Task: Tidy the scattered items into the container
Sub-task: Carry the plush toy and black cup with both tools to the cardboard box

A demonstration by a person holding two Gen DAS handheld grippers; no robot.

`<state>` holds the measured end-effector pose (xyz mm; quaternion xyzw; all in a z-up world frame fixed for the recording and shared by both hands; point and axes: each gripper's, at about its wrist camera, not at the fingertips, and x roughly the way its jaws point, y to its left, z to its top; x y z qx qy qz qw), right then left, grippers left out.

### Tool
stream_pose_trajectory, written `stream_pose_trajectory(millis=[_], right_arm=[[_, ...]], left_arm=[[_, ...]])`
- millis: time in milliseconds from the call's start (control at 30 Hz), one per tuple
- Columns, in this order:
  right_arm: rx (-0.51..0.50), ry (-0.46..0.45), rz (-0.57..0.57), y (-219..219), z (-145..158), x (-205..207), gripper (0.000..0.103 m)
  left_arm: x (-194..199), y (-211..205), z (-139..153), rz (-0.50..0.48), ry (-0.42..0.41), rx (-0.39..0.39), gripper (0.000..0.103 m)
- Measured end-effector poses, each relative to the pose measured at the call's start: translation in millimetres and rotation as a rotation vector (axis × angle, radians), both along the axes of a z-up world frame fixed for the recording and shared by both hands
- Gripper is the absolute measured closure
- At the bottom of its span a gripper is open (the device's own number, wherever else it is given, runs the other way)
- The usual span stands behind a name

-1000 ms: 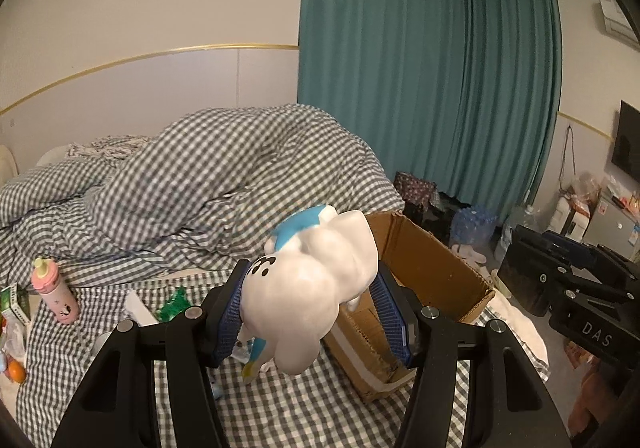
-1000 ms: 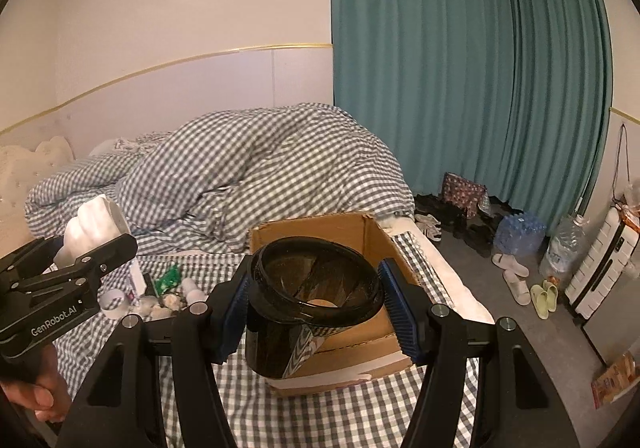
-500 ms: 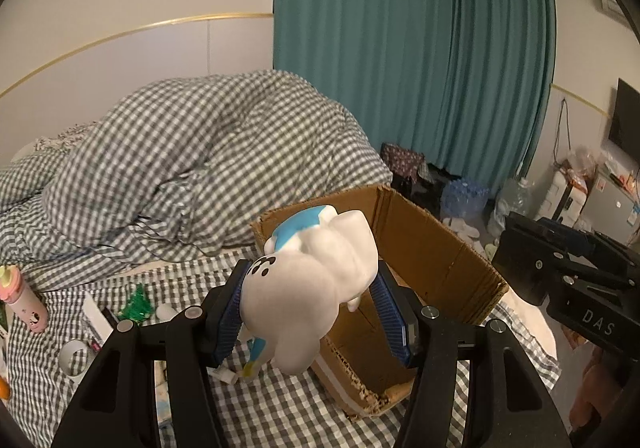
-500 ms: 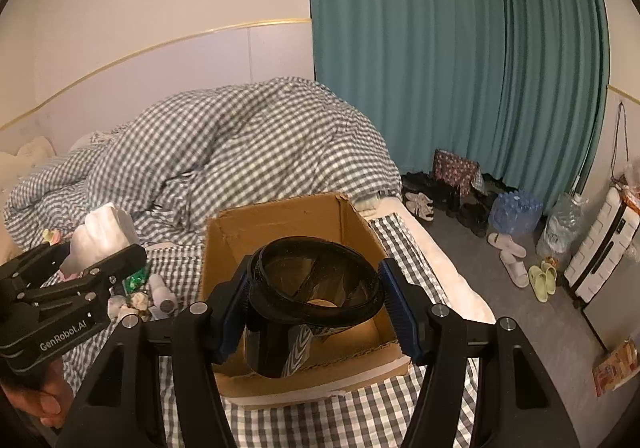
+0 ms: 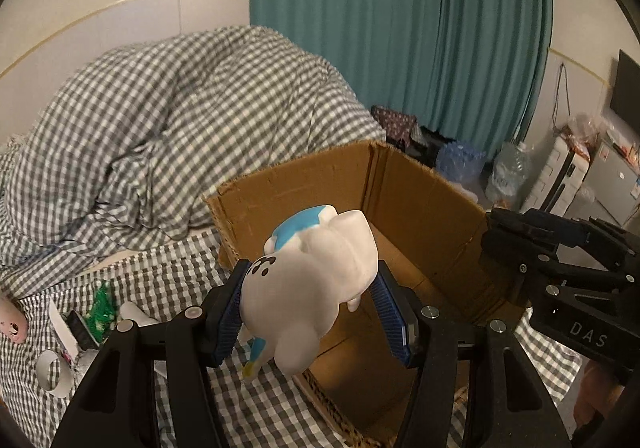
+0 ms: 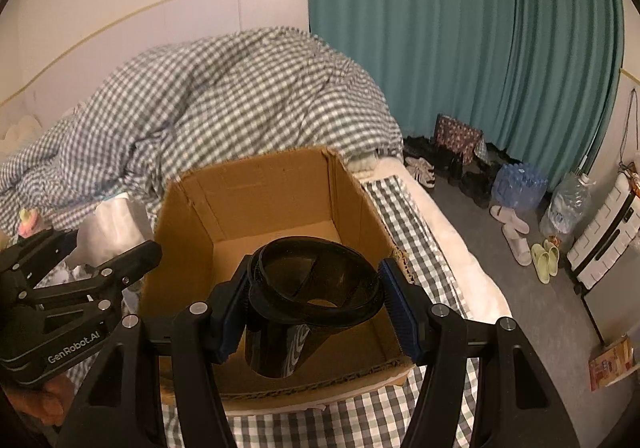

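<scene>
The left gripper [image 5: 310, 312] clamps its jaws on a white toy [image 5: 316, 288]; the right gripper [image 6: 316, 308] grips a dark cup [image 6: 304, 304] above the cardboard box [image 6: 180, 232] on the bed [image 6: 404, 216].

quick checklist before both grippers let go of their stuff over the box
1. Left gripper clamps the white toy on both pads: ok.
2. Right gripper clamps the dark cup by its rim: ok.
3. Cardboard box is open on top, with bare floor showing inside: ok.
4. Dark cup is over the box opening: ok in the right wrist view.
5. White toy is fully over the opening rather than over the near wall: cannot tell.
6. The two grippers are apart, with no contact: ok.
</scene>
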<state>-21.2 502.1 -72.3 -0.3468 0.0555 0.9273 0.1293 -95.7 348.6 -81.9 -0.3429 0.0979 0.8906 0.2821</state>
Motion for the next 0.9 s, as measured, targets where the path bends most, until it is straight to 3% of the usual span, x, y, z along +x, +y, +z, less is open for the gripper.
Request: stream_pose_trajectory(millis=[333, 900], right_arm=[[-0.003, -0.087, 0.005, 9.5, -28.2, -20.3, 0.042], [-0.017, -0.134, 0.004, 12.5, -46.1, -28.3, 0.042]], left_arm=[[-14.4, 21.9, -32.1, -0.038, -0.06, -0.082, 0.042], [-19.3, 28.5, -36.2, -0.052, -0.064, -0.093, 0.042]])
